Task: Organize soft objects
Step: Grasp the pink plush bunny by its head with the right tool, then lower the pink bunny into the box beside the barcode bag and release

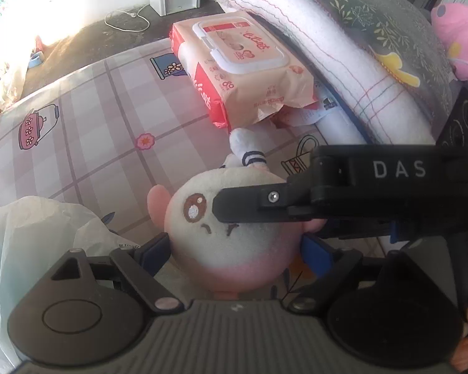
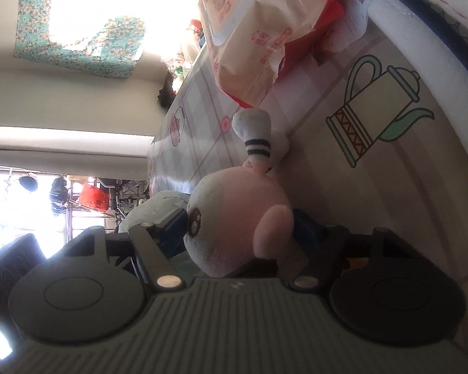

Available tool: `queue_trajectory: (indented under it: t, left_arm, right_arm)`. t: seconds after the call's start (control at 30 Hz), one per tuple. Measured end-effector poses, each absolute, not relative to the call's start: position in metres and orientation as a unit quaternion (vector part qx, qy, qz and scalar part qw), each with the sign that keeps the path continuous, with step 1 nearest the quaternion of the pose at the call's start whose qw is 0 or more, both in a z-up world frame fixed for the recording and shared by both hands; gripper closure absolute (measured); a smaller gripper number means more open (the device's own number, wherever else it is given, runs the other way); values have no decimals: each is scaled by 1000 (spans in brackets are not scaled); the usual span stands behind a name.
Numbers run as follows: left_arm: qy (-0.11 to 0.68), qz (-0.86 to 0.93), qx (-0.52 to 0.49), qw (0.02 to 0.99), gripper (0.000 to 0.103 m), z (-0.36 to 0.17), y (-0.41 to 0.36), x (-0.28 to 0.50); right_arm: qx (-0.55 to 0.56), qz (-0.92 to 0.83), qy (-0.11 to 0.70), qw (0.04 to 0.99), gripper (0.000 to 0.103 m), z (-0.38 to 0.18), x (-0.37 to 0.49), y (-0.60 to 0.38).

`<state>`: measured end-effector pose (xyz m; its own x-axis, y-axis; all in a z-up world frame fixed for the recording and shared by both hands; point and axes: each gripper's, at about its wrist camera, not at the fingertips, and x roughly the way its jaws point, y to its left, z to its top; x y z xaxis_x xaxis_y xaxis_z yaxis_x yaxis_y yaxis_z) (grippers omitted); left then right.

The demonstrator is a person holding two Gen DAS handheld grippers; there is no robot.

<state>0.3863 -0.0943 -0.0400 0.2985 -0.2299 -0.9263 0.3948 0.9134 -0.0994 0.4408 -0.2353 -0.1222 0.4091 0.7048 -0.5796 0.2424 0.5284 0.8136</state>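
Both grippers close on the round head of a plush doll (image 1: 231, 233), white fading to pink, which lies on a checked tablecloth (image 1: 87, 131) printed with teapots. Left gripper (image 1: 234, 249) has its blue pads pressed against either side of the head, below the embroidered eye. Right gripper (image 2: 240, 227) clamps the same head from the side, one finger crossing the face in the left view. Beyond the doll's head its striped white limb (image 2: 255, 137) points toward a pack of wet wipes (image 1: 243, 71). Right of the doll lies a rolled white towel (image 1: 327, 59) under a leaf-patterned cushion (image 1: 390, 28). Left of the doll sits a translucent plastic bag (image 1: 31, 243).
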Motion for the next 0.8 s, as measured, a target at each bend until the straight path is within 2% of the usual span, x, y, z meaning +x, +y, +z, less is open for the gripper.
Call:
queue_trajectory:
  t: [0.17, 0.4, 0.57, 0.8]
  left_arm:
    - [515, -213, 71, 827, 14, 0, -100, 370]
    - [441, -236, 76, 863, 14, 80, -91, 314]
    - [399, -230, 67, 885, 12, 133, -41, 255]
    - [373, -156, 32, 914, 11, 169, 75, 172]
  right_arm:
    - [454, 166, 485, 729, 33, -90, 434, -236]
    - [419, 187, 424, 781, 32, -1, 398, -229]
    - [389, 238, 393, 799, 32, 56, 356, -209]
    - [350, 355, 398, 770, 31, 102, 319, -104]
